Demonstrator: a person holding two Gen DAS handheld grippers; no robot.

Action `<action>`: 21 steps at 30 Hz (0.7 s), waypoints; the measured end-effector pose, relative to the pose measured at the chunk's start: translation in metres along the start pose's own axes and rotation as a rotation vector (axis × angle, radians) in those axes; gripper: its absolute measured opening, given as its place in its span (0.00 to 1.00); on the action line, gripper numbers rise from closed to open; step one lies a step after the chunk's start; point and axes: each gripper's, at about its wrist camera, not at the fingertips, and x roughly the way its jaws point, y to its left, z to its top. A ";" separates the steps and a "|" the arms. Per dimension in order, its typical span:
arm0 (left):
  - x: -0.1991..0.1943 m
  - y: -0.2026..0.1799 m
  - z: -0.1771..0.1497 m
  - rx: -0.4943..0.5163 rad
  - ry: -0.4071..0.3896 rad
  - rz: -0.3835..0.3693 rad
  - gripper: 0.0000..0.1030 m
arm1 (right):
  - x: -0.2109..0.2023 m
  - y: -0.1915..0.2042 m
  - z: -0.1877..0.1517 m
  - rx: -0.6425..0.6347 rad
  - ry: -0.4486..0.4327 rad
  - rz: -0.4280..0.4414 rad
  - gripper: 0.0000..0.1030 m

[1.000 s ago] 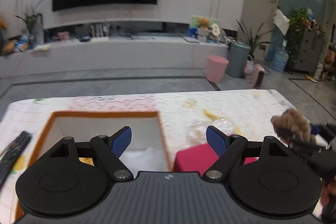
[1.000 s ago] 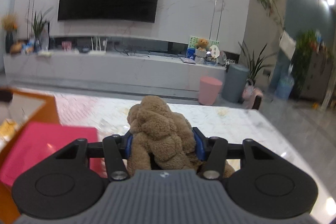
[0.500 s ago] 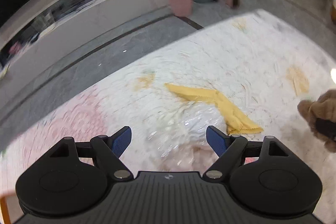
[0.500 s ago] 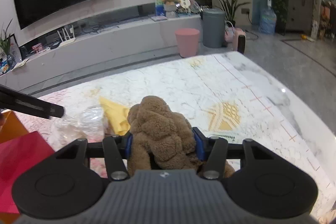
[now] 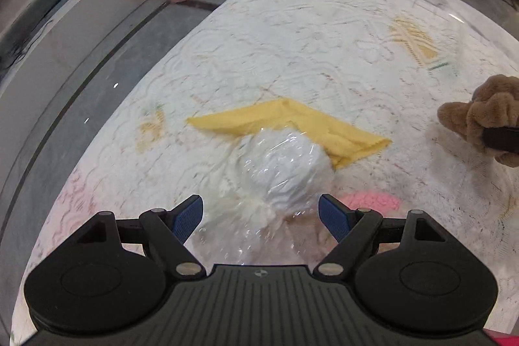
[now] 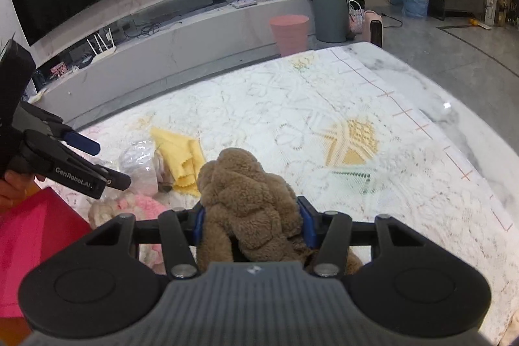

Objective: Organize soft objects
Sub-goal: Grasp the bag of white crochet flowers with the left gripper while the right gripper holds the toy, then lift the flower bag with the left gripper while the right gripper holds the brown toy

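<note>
So compared with a second ago my left gripper (image 5: 261, 218) has swung way over: back then it was looking across the room at the TV with the orange-rimmed box right under it, and now it's tipped steeply down over the desk (image 5: 324, 31), which has a white patterned cloth on it. The box is gone from that view. Its jaws are spread wide with nothing pinched, and they hover just over a clear plastic bag of white stuffing (image 5: 282, 171). That bag overlaps the near edge of a yellow cloth (image 5: 311, 122) lying flat on the desk, and a pink fluffy thing (image 5: 373, 203) pokes out just beside the bag on the right. My right gripper (image 6: 251, 224) hasn't changed its grip at all: jaws pinching the brown plush toy (image 6: 249, 193) same as before, toy squashed between the blue pads and held off the desk. Its view has tilted down too, so I now see more desk and less wall. From the right wrist camera the left gripper sits at the left edge, with a hand (image 6: 13, 188) on it, near a red-pink box (image 6: 29, 235) at the desk's left side. Can't tell what's in that box.
</note>
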 end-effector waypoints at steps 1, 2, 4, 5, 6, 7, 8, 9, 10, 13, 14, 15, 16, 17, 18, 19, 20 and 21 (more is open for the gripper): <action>0.003 -0.001 0.000 0.009 -0.004 -0.005 0.92 | 0.001 0.000 -0.001 -0.010 0.000 -0.006 0.52; 0.006 -0.001 0.001 0.024 -0.002 -0.013 0.92 | 0.002 -0.001 -0.002 -0.015 0.001 -0.014 0.52; 0.014 -0.005 0.004 0.076 0.009 -0.014 0.92 | 0.005 -0.009 0.001 0.043 -0.012 -0.004 0.52; 0.017 -0.007 0.005 0.101 0.020 -0.021 0.89 | 0.007 -0.014 0.003 0.084 -0.012 0.016 0.52; 0.019 -0.008 0.006 0.123 0.022 -0.031 0.87 | 0.009 -0.019 0.005 0.123 -0.008 0.033 0.52; 0.021 -0.010 0.007 0.146 0.017 -0.033 0.87 | 0.010 -0.023 0.008 0.159 -0.005 0.038 0.52; 0.023 -0.012 0.007 0.164 0.016 -0.030 0.86 | 0.011 -0.026 0.009 0.190 -0.007 0.033 0.52; 0.025 -0.014 0.006 0.184 0.016 -0.027 0.80 | 0.011 -0.027 0.010 0.207 -0.010 0.022 0.52; 0.028 -0.016 0.003 0.205 0.016 -0.032 0.75 | 0.012 -0.027 0.012 0.206 -0.010 0.008 0.52; 0.029 -0.023 -0.006 0.246 -0.028 -0.036 0.60 | 0.014 -0.021 0.014 0.192 -0.017 -0.029 0.52; 0.027 -0.024 -0.007 0.246 -0.030 -0.040 0.57 | 0.015 -0.018 0.014 0.187 -0.016 -0.031 0.52; 0.026 -0.025 -0.008 0.245 -0.034 -0.037 0.55 | 0.016 -0.016 0.013 0.179 -0.015 -0.026 0.52; 0.026 -0.026 -0.008 0.252 -0.039 -0.030 0.54 | 0.018 -0.014 0.011 0.167 -0.015 -0.024 0.52; 0.024 -0.028 -0.009 0.266 -0.047 -0.017 0.53 | 0.019 -0.012 0.009 0.156 -0.017 -0.028 0.52; 0.023 -0.031 -0.010 0.283 -0.056 -0.002 0.52 | 0.019 -0.010 0.007 0.144 -0.022 -0.035 0.52; 0.021 -0.034 -0.011 0.298 -0.069 0.013 0.51 | 0.020 -0.008 0.006 0.130 -0.023 -0.041 0.52; 0.019 -0.035 -0.011 0.308 -0.084 0.024 0.51 | 0.020 -0.007 0.006 0.121 -0.023 -0.043 0.52; 0.016 -0.036 -0.012 0.317 -0.108 0.036 0.51 | 0.020 -0.006 0.006 0.117 -0.023 -0.043 0.52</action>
